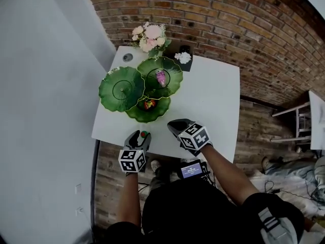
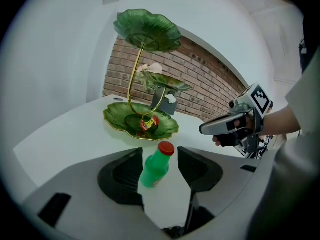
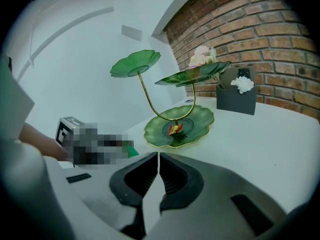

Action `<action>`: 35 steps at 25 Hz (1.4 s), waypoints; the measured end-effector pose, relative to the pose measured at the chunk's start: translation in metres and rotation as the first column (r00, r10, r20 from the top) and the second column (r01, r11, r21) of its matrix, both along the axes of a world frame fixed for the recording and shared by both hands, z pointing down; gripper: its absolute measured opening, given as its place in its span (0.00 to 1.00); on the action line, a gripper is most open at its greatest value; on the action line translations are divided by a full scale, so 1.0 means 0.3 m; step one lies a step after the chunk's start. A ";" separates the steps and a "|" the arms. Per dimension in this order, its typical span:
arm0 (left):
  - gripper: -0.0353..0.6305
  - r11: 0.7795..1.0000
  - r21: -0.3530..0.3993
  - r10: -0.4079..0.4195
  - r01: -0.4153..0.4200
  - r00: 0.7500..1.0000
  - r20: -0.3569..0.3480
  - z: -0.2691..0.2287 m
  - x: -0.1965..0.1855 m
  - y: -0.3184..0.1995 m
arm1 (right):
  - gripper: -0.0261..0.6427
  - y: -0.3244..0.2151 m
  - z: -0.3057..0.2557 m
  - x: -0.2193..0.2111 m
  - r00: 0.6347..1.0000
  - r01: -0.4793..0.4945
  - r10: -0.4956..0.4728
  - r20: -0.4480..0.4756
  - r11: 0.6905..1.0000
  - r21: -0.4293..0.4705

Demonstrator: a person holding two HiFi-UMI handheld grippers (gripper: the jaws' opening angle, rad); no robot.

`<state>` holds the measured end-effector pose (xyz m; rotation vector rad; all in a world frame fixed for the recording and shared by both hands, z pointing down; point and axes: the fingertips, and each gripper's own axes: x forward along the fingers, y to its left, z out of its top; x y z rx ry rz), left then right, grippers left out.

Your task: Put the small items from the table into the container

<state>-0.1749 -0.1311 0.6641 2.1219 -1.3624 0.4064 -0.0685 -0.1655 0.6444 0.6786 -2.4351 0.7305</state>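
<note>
Fingers [image 2: 120,176] of the left gripper [image 2: 159,153] are standing wide apart around a small green plastic bottle with a red cap [image 2: 152,170], which is tilting between them with its base on the white worktop [image 2: 75,134]. The right gripper [image 3: 158,158] is keeping its fingers [image 3: 175,176] together on nothing. Beyond, a three-tier green leaf-shaped stand [image 2: 147,29] is carrying a small red-and-yellow item [image 2: 146,124] in its bottom tray [image 2: 117,118] and a pink item [image 1: 161,77] in its middle tray [image 1: 172,67]
</note>
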 end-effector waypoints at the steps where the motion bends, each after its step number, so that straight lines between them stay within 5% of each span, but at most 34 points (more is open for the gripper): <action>1: 0.37 1.000 -0.007 0.001 -0.001 1.000 0.002 0.011 0.002 -0.002 | 0.07 -0.001 0.007 0.005 1.000 -0.004 0.004 -0.001 1.000 -0.006; 20: 0.32 1.000 -0.028 0.004 -0.003 1.000 0.028 0.045 0.020 -0.025 | 0.08 -0.013 0.016 0.040 1.000 -0.024 0.023 -0.010 1.000 -0.013; 35: 0.32 0.992 0.093 0.094 -0.089 0.994 -0.050 -0.178 0.123 -0.027 | 0.07 0.005 -0.114 0.006 0.999 -0.013 0.011 0.035 0.997 0.078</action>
